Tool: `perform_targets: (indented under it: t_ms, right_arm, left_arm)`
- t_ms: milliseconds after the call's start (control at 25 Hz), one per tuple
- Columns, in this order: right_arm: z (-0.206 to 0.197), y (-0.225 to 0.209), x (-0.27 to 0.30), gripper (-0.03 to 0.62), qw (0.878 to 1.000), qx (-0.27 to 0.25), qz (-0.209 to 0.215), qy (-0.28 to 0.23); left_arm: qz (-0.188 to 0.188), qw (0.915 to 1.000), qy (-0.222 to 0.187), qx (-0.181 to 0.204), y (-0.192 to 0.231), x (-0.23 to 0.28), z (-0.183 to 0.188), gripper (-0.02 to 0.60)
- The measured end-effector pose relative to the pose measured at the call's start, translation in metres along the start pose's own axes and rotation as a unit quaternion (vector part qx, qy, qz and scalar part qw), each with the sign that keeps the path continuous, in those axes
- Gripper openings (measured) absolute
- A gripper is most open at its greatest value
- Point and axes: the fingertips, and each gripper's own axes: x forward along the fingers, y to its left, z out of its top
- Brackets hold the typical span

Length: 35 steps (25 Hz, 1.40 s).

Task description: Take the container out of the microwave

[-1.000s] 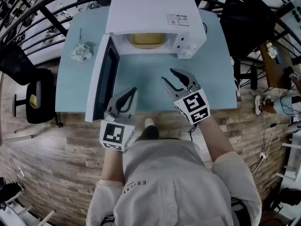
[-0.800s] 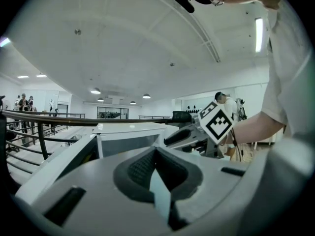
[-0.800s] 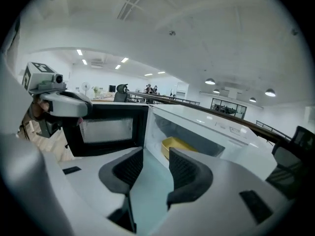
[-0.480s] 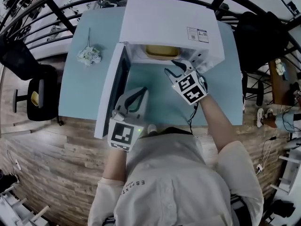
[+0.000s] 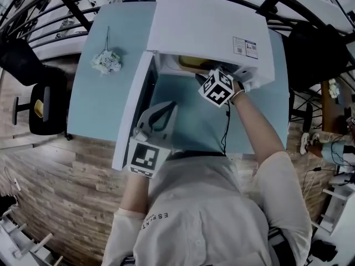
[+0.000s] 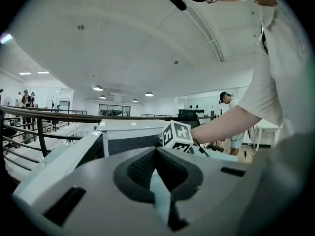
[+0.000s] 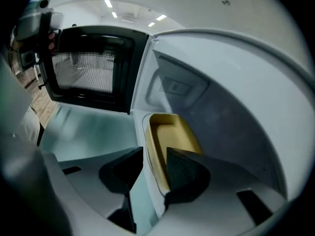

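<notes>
The white microwave (image 5: pixel 211 26) stands on the light blue table (image 5: pixel 97 107) with its door (image 5: pixel 133 115) swung open to the left. Inside sits a yellow container (image 7: pixel 174 132), of which only a sliver (image 5: pixel 191 63) shows in the head view. My right gripper (image 7: pixel 155 159) reaches into the cavity, open, its jaws straddling the container's near rim, one inside and one outside. In the head view mostly its marker cube (image 5: pixel 217 87) shows. My left gripper (image 5: pixel 165 107) hovers beside the open door, shut and holding nothing.
A small bunch of white flowers (image 5: pixel 108 61) lies on the table left of the microwave. The door's dark window (image 7: pixel 91 70) stands to my right gripper's left. A black chair (image 5: pixel 36 107) is beyond the table's left edge, and a railing (image 5: pixel 66 4) runs behind.
My right gripper has moved forward from above the table into the microwave cavity, up to the container's rim. The left gripper has stayed near the door.
</notes>
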Motion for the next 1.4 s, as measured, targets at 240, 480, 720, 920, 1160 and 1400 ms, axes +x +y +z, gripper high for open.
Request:
perform_targets:
  t_ms: [240, 480, 720, 920, 1160, 1400]
  right_arm:
    - [-0.008, 0.005, 0.023, 0.156, 0.998, -0.055, 0.022, 0.037]
    - [-0.011, 0.005, 0.029, 0.063, 0.994, -0.093, 0.022, 0.05]
    - [-0.013, 0.004, 0.02, 0.032, 0.991, -0.123, 0.012, 0.051]
    - [-0.009, 0.01, -0.001, 0.028, 0.993, -0.111, 0.019, 0.029]
    - [-0.013, 0.035, -0.037, 0.025, 0.994, -0.101, 0.034, 0.001]
    - [-0.023, 0.066, -0.084, 0.025, 0.997, -0.058, 0.046, -0.034]
  left_arm:
    - [0.001, 1.0, 0.001, 0.004, 0.003, 0.003, -0.002, -0.006]
    - [0.003, 1.0, 0.005, 0.006, 0.002, 0.003, -0.001, -0.006]
    - [0.003, 1.0, 0.005, 0.007, -0.005, 0.0, -0.001, -0.006]
    - [-0.002, 0.9999, 0.006, 0.013, -0.018, 0.0, 0.003, -0.006]
    - [0.002, 0.9999, 0.004, 0.015, -0.038, -0.008, 0.008, -0.006]
    - [0.02, 0.9997, -0.008, 0.012, -0.059, -0.024, 0.016, -0.006]
